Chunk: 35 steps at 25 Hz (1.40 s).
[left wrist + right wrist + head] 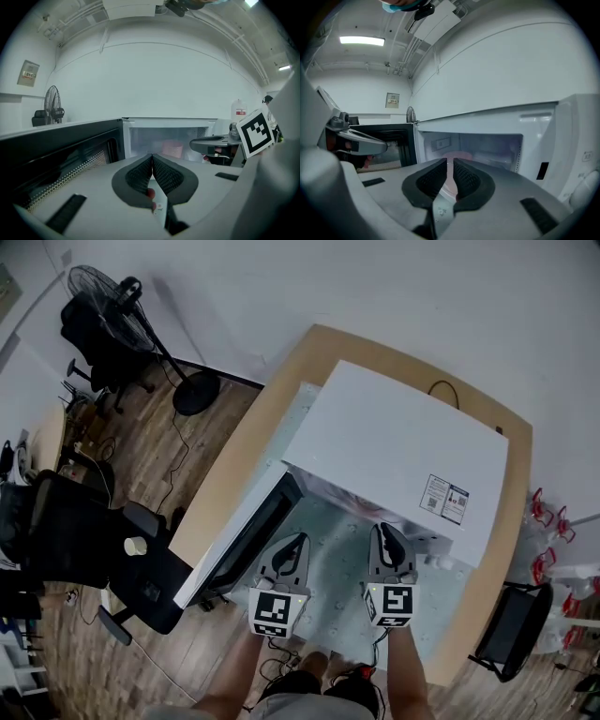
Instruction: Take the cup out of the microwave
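**Item 1, left claw** point(153, 161). We found its jaws pressed together with nothing between them. It was held before the open oven, close beside the swung-out door.

**Item 2, right claw** point(450, 161). Its jaws were likewise drawn together and empty. It sat alongside the left claw, a little apart from it, and faced the oven's mouth.

**Item 3, door** point(246, 538). Dark-fronted and fully open, it was swung out to the left and flanked the left claw.

**Item 4, bench** point(234, 451). Wooden-edged, it carried the oven.

**Item 5, microwave** point(394, 442). A white case with its cavity open towards us.

**Item 6, cup** point(172, 148). Pinkish and upright, with its long axis vertical, it stood inside the cavity towards the rear and had not yet been taken out.
- From the left claw it lay ahead and slightly to the right.
- From the right claw it lay almost dead ahead, partly hidden behind the closed jaws.

We judged the right claw the better aligned for a straight reach through the opening. Either claw would have had to spread its jaws first.
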Motion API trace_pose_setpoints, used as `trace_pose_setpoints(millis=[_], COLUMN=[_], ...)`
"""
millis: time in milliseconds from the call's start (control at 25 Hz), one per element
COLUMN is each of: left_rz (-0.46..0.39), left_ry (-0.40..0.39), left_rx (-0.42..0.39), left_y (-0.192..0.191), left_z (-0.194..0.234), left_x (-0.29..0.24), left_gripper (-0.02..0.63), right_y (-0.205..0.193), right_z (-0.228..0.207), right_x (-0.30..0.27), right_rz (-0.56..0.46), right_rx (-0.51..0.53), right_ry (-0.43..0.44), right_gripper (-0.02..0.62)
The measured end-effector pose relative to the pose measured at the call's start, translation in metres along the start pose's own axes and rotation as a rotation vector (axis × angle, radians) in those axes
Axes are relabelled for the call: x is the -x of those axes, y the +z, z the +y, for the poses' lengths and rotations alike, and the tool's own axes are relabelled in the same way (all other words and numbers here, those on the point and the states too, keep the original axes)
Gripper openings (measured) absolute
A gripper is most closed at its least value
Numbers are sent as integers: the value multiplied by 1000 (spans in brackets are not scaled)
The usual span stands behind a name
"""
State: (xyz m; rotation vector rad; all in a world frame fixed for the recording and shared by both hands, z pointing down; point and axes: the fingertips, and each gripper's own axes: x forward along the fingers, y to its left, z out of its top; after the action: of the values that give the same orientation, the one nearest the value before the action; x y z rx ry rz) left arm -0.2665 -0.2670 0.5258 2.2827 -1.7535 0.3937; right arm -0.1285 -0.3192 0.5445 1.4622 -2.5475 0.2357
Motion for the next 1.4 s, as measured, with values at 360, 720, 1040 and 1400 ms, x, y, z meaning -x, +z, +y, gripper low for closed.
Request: trace_pose_setpoints(millis=[360, 720, 1040, 1400], left_rz=[15, 33, 38, 31], left_ry=[-8, -14, -7, 4], left_rx=[3, 10, 7, 13], left_y=[-6, -12, -16, -15], left_z=[5, 9, 12, 14], left_x=[-10, -13, -13, -10], left_gripper=[23, 23, 23, 23], right_y=[-13, -23, -23, -21], right_z=[-3, -18, -19, -18], right_x=[-38, -66, -73, -71], right_rz=[35, 68, 61, 51], right_rx=[-14, -17, -16, -9], right_ry=[8, -39, -43, -31], right_gripper=[303, 360, 358, 335])
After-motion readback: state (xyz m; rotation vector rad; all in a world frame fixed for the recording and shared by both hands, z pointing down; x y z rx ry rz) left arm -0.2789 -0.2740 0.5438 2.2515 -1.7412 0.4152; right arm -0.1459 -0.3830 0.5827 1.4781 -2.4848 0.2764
